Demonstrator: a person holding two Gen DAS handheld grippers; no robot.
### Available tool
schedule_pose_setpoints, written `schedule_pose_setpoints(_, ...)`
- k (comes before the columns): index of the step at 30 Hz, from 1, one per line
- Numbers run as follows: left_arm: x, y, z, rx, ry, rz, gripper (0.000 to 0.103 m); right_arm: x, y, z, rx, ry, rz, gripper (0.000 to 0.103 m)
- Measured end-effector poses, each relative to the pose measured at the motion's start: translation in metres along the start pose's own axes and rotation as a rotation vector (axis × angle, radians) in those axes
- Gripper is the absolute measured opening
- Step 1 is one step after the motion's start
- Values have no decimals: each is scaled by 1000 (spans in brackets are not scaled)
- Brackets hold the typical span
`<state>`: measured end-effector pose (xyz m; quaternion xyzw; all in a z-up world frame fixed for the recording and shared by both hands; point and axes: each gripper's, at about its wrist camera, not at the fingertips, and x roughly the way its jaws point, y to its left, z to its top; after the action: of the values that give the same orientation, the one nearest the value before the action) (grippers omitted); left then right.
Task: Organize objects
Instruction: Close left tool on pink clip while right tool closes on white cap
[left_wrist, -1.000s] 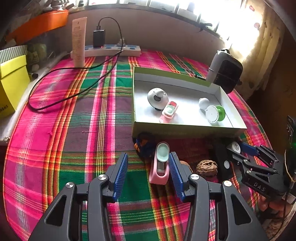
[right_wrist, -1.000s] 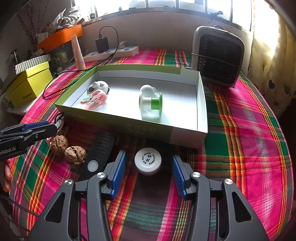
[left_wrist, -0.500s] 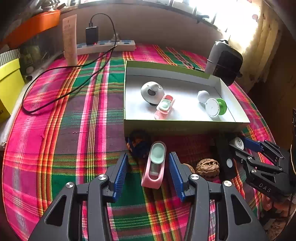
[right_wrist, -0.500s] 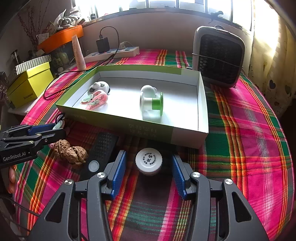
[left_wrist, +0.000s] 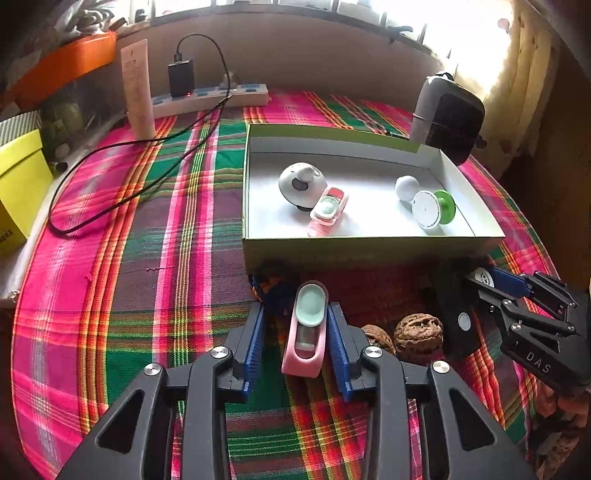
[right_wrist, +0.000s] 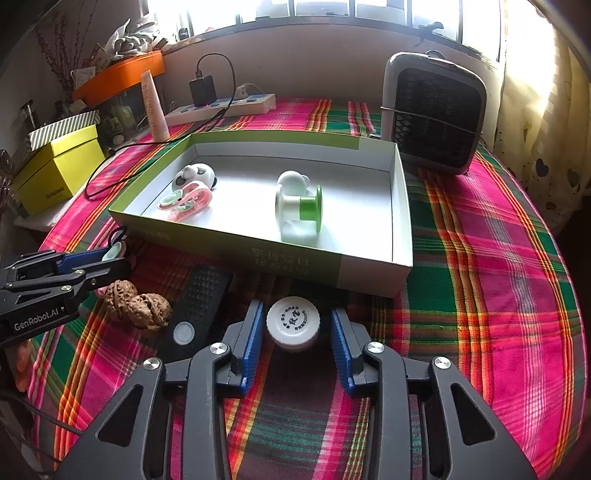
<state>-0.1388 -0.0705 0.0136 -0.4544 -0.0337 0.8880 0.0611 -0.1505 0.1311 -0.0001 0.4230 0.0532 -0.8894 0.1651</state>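
Note:
A pink clip with a mint pad (left_wrist: 306, 334) lies on the plaid cloth between the fingers of my left gripper (left_wrist: 295, 325); the right finger touches it and a gap shows on the left. My right gripper (right_wrist: 297, 325) straddles a white bottle cap (right_wrist: 293, 323) with gaps on both sides. The open green-and-white box (left_wrist: 332, 251) holds a white round toy (left_wrist: 302, 181), a second pink clip (left_wrist: 327, 210), and a white-and-green spool (left_wrist: 434, 208). Two walnuts (right_wrist: 138, 304) and a black remote (right_wrist: 197, 302) lie in front of the box.
A dark blue item (left_wrist: 271, 286) lies against the box's front wall. A grey fan heater (right_wrist: 434, 112) stands behind the box. A power strip (left_wrist: 210, 99) with a cable, a cream tube (left_wrist: 138, 90) and a yellow box (right_wrist: 57, 168) are at the back left.
My left gripper has moved so the pink clip sits between its fingers, and the fingers have narrowed around it. My right gripper's fingers have closed in slightly around the cap.

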Motion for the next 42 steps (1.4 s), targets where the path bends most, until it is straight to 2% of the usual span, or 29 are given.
schedule_pose_setpoints(8,0,-1,-1,5,-2,1,27,-1,-1,0,-2,0,-1,29)
schedule_pose_setpoints(14,-1,-1,-1,2,-3,-1,24,-1,-1,1,1,-2,-3,29)
schedule_pose_setpoints(16,-1,-1,-2,3,-3,-2,19,-2,-2,1,4,-3,-3,29)
schedule_pose_setpoints(42,-9,3,-12,-20,-8,-5,16,-10,0,-2,3,-14,6,29)
